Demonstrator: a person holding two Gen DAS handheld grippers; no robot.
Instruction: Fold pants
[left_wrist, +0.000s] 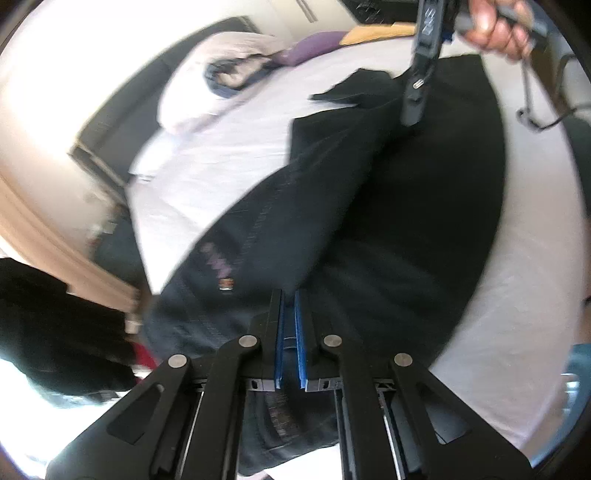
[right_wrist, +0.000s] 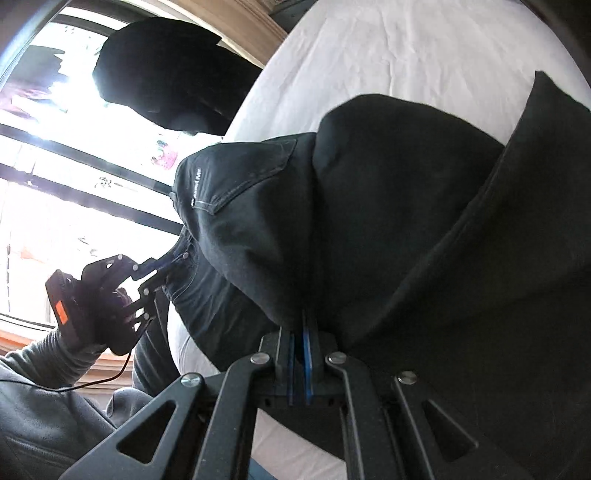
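Observation:
Black pants (left_wrist: 369, 192) are held up over a white bed sheet (left_wrist: 221, 162). My left gripper (left_wrist: 289, 295) is shut on the waistband end of the pants, near the fly and a back pocket. In the right wrist view the pants (right_wrist: 388, 221) drape down in folds, and my right gripper (right_wrist: 300, 321) is shut on a bunch of their fabric. The right gripper also shows in the left wrist view (left_wrist: 413, 110), gripping the far part of the pants. The left gripper shows in the right wrist view (right_wrist: 162, 264), pinching the waistband.
A pale pillow (left_wrist: 207, 74) with dark clothing on it lies at the far side of the bed, beside purple and yellow items (left_wrist: 317, 46). A window (right_wrist: 55, 184) and a dark chair back (right_wrist: 166, 74) stand past the bed edge. A cable (left_wrist: 535, 110) hangs by the right hand.

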